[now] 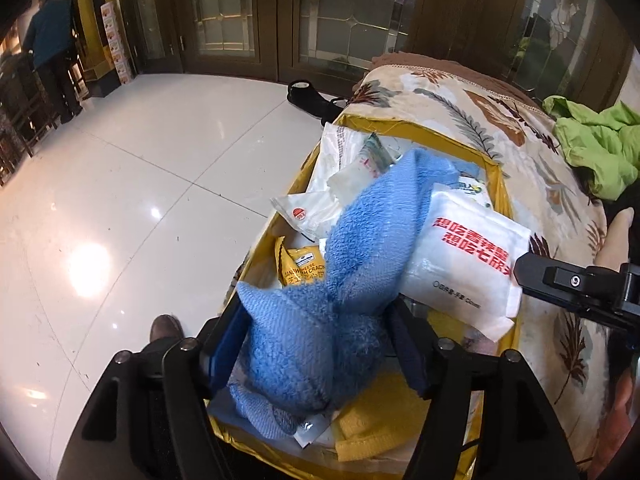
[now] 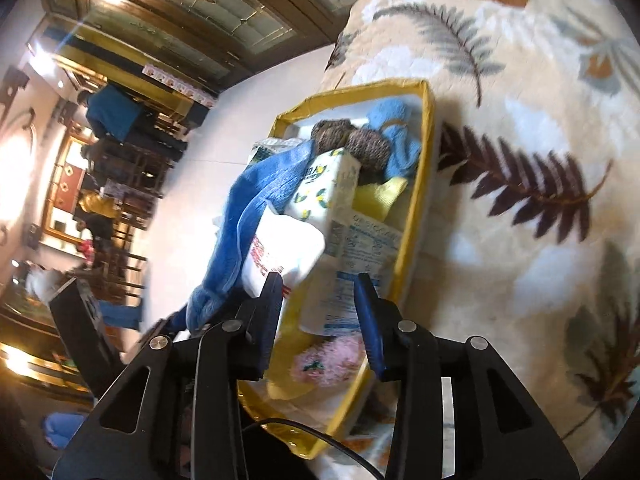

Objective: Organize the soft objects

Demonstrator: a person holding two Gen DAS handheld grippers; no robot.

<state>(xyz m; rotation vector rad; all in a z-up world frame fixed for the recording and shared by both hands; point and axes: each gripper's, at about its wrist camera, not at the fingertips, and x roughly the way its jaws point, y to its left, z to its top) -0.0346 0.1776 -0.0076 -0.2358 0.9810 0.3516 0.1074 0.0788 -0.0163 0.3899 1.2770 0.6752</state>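
At the bottom of the left wrist view, the left gripper (image 1: 316,344) is clenched on a blue towel (image 1: 320,320), whose thick terry folds bulge between the fingers and hide most of their inner faces. The towel runs from the lower centre up toward the middle of the frame, draped over the contents of a yellow-rimmed box (image 1: 494,168). Under it, only part of a yellow cracker packet (image 1: 300,268) shows, its print cut off by the towel. A yellow cloth (image 1: 368,432) peeks out at the bottom, half covered. A white pack with red lettering (image 1: 464,264) leans on the towel at centre right, with the right gripper's tip (image 1: 532,272) just beside its edge.

In the right wrist view, the right gripper (image 2: 318,312) is released, its jaws standing apart above the box's near end; the picture is blurred. Between the fingers lie a pale printed pack (image 2: 344,280) and something pink and fuzzy (image 2: 332,356), too smeared to name. Farther up the box sit a lemon-print tissue pack (image 2: 324,188) and two dark knitted lumps (image 2: 352,140). The box rests on a leaf-patterned blanket (image 2: 520,160).
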